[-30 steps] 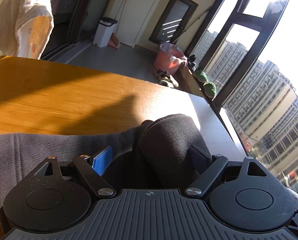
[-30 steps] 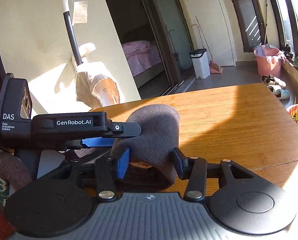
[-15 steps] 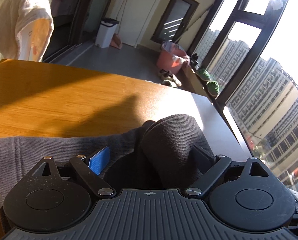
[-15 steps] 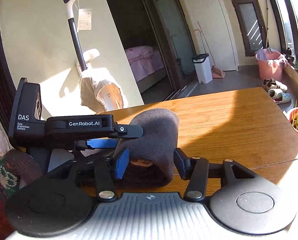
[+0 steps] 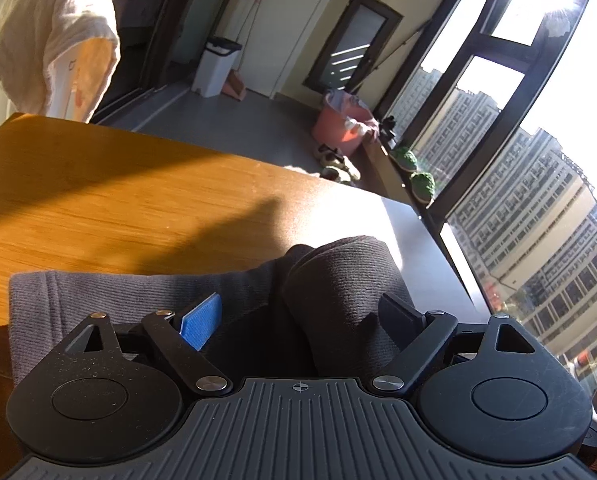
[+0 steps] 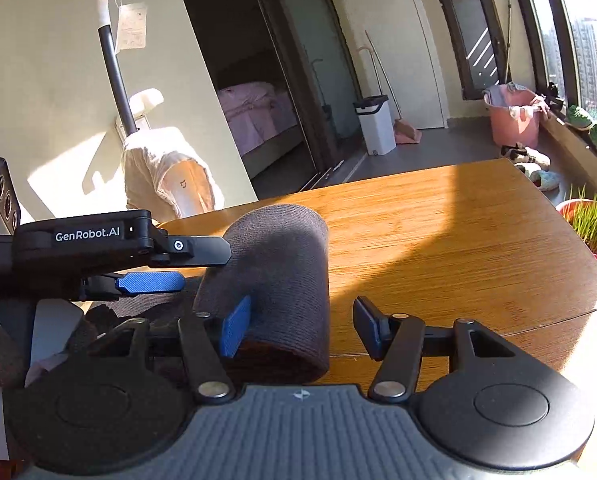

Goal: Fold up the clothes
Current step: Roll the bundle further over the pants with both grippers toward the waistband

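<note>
Releasing: right gripper (image 6: 302, 330) opening, pads clear of grey garment (image 6: 274, 276) at frame centre; left gripper (image 5: 302, 316) spread, closing slightly. Withdraw straight back, avoid snagging.

Sunny wooden table (image 6: 438, 232), a white bin (image 6: 374, 124) by the far door, a pink laundry tub (image 6: 510, 120) near the window, slippers (image 5: 338, 164) on the floor, green potted grass (image 6: 592, 220), and a bed (image 6: 254, 112) through the doorway.
</note>
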The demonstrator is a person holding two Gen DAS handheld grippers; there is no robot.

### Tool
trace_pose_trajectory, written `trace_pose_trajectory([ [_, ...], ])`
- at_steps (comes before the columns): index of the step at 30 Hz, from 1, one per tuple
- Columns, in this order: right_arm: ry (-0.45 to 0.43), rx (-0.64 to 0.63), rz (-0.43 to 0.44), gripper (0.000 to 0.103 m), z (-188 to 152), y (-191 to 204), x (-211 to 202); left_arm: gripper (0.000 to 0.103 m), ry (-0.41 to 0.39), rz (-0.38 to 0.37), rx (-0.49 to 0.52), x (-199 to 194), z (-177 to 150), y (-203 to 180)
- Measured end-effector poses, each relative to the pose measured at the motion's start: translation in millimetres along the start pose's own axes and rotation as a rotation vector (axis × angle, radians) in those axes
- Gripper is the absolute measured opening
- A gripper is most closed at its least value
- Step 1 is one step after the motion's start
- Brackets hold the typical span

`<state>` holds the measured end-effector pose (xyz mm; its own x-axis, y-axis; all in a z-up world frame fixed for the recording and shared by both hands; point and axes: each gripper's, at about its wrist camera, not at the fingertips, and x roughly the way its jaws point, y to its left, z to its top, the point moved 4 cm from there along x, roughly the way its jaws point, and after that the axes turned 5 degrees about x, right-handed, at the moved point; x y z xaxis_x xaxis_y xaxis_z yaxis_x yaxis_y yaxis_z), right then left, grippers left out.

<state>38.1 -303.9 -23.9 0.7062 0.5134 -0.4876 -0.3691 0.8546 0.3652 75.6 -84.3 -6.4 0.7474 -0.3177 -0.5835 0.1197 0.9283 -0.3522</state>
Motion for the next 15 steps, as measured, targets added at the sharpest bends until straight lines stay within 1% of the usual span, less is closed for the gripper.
trace_pose_trajectory([
  [3,-0.006,0.027,0.053,0.056,1,-1,-7,0.092,0.009,0.020,0.009,6,-1,2],
  [6,0.002,0.098,0.113,0.058,3,-5,-6,0.092,0.011,0.011,-0.002,9,-3,3],
  [9,0.030,0.156,0.114,0.063,2,-9,9,0.094,0.011,0.004,-0.009,11,-4,6],
  [11,0.047,0.181,0.127,0.065,0,-10,17,0.094,0.013,0.003,-0.016,11,-3,7],
  [12,0.048,0.177,0.135,0.063,-1,-10,17,0.094,0.013,0.005,-0.015,11,-4,8],
  [13,0.043,0.163,0.140,0.055,-1,-9,14,0.094,0.013,0.006,-0.015,11,-4,8],
  [14,0.038,0.149,0.144,0.049,-1,-9,12,0.094,0.014,0.005,-0.015,11,-4,8],
  [15,0.036,0.143,0.146,0.040,-1,-8,10,0.094,0.016,0.005,-0.018,10,-4,8],
])
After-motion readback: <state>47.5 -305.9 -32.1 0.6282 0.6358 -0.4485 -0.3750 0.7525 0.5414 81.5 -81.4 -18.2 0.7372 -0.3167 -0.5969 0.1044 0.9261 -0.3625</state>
